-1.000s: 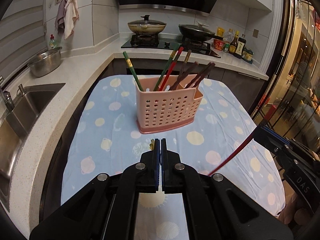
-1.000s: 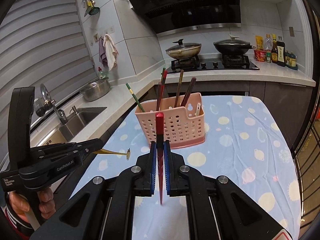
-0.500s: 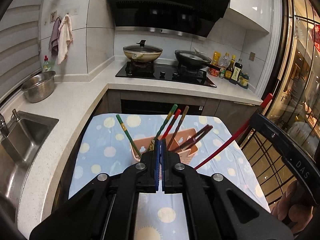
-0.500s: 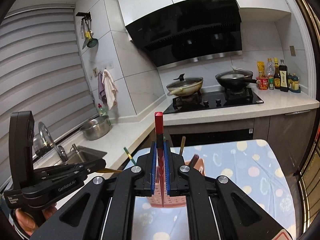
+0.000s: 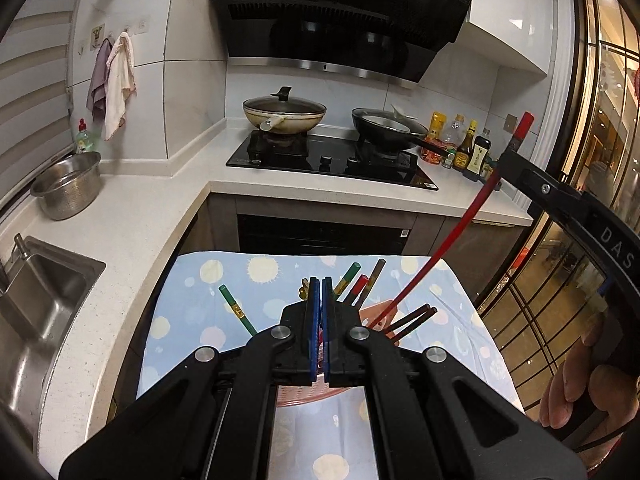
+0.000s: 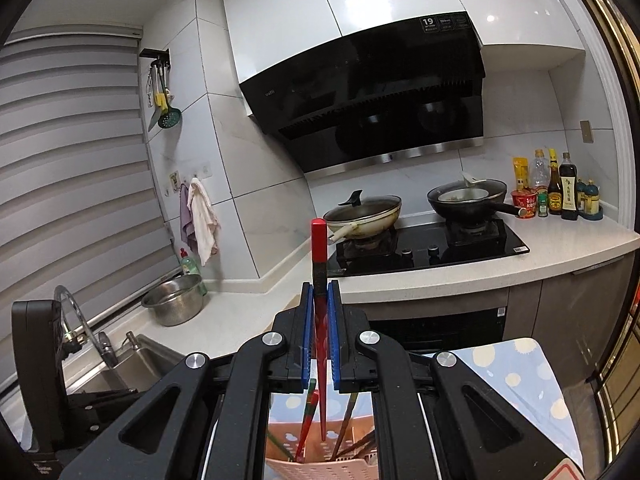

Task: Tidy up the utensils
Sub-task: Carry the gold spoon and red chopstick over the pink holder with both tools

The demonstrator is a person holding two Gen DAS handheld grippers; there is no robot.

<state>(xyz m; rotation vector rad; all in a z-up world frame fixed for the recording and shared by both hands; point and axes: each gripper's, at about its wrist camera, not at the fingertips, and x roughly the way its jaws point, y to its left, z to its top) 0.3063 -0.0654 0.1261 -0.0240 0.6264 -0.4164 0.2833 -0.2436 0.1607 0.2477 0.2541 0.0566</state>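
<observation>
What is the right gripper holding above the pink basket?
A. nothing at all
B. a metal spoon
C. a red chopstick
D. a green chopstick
C: the right gripper is shut on a red chopstick that runs down between its blue pads, its tip over the pink basket.
</observation>
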